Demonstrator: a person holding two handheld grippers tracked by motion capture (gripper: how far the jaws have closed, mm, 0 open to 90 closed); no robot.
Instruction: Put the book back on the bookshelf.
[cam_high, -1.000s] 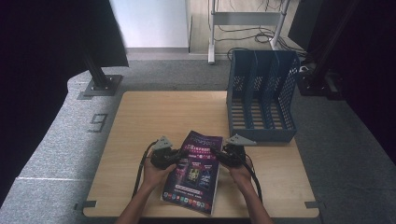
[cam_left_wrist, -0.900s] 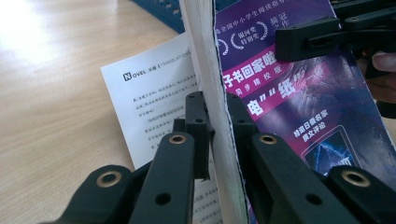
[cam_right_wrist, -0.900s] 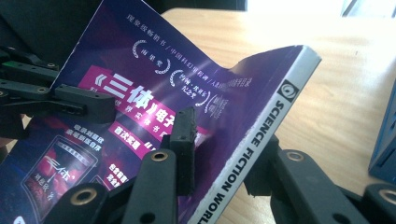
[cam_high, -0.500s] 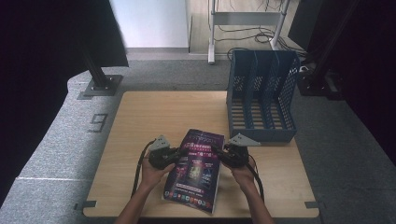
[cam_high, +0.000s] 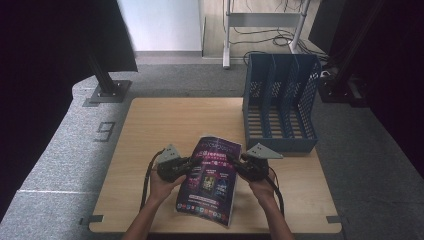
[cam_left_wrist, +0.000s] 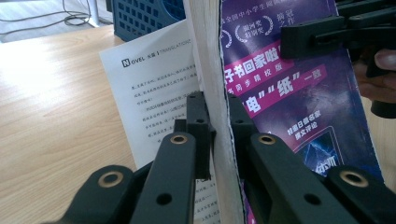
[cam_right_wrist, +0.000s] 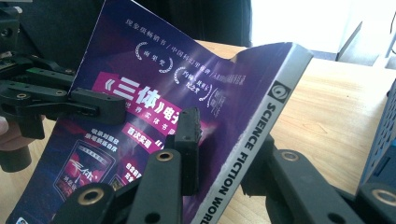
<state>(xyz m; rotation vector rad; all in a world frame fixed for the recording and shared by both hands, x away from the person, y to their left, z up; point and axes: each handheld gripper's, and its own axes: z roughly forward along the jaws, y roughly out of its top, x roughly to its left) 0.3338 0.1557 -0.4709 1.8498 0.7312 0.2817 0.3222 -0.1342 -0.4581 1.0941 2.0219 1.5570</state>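
Since a second ago the magazine (cam_high: 211, 180) has shifted a little toward the far side of the bench (cam_high: 165, 125), and both hands have moved with it; the grip on each side is unchanged.

The left gripper (cam_high: 186, 165) comes in from the left edge of the magazine, its fingers (cam_left_wrist: 198, 133) clenched on the page edges, one finger on the purple cover and one under it against a white printed page. The right gripper (cam_high: 239, 165) comes in from the opposite edge, its fingers (cam_right_wrist: 187, 140) clenched across the spine, which reads "SCIENCE FICTION WORLD". The left hand (cam_high: 162, 185) and right hand (cam_high: 262, 187) sit just behind the fingers, forearms entering from the near edge of the bench and angling inward.

The magazine hangs between the two pairs of fingers, tilted, its near end low over the bench.

Count: one magazine, two grippers, one blue file rack (cam_high: 280, 100) with three slots, standing on the bench beyond the right fingers, well apart from them.
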